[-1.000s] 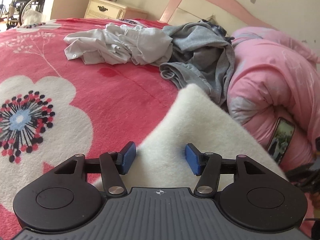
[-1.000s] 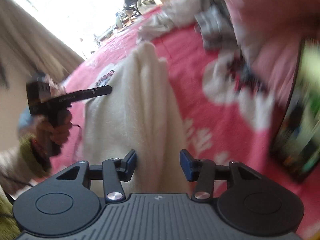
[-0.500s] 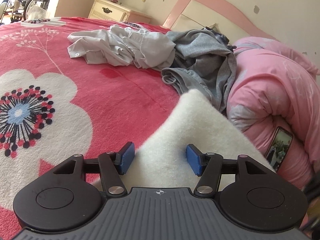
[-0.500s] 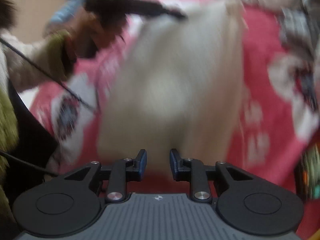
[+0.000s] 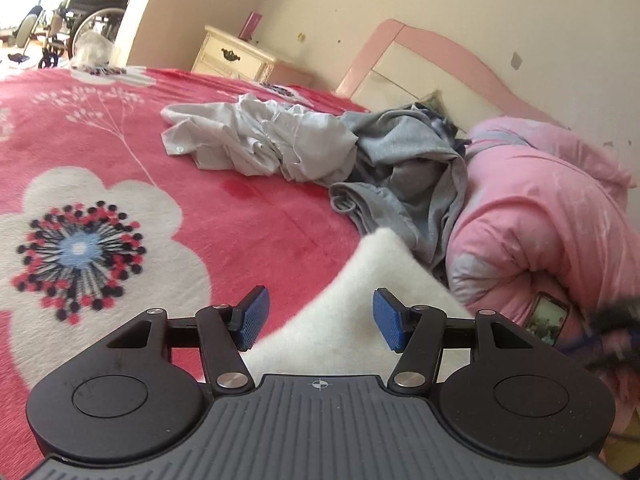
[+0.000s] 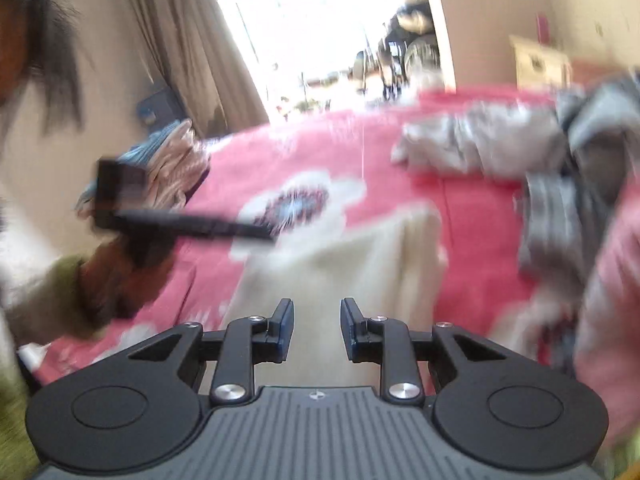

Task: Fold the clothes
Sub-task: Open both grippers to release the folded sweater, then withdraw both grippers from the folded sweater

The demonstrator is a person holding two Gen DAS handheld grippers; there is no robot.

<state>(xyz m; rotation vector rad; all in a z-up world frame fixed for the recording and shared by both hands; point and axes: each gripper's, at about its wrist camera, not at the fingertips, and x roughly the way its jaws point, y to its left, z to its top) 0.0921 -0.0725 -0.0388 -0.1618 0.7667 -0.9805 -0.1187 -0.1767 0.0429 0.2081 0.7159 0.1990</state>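
A folded white fluffy garment [image 5: 360, 312] lies on the red flowered bedspread [image 5: 224, 232]. My left gripper [image 5: 320, 318] is open just above its near corner, with the cloth showing between the blue pads. In the blurred right wrist view the same white garment [image 6: 352, 264] lies ahead. My right gripper [image 6: 316, 326] hangs over its near edge, jaws apart and empty. The left hand-held gripper [image 6: 184, 224] shows there at the left.
A crumpled light grey shirt [image 5: 260, 144] and a darker grey garment [image 5: 404, 184] lie further back on the bed. A pink duvet [image 5: 532, 216] is bunched at the right, with a phone [image 5: 546, 318] at its foot. A nightstand [image 5: 236, 56] stands behind.
My right gripper swung from facing the person round towards the bed and window, and its jaws opened a little wider than half a second ago. My left gripper lowered slightly over the white garment.
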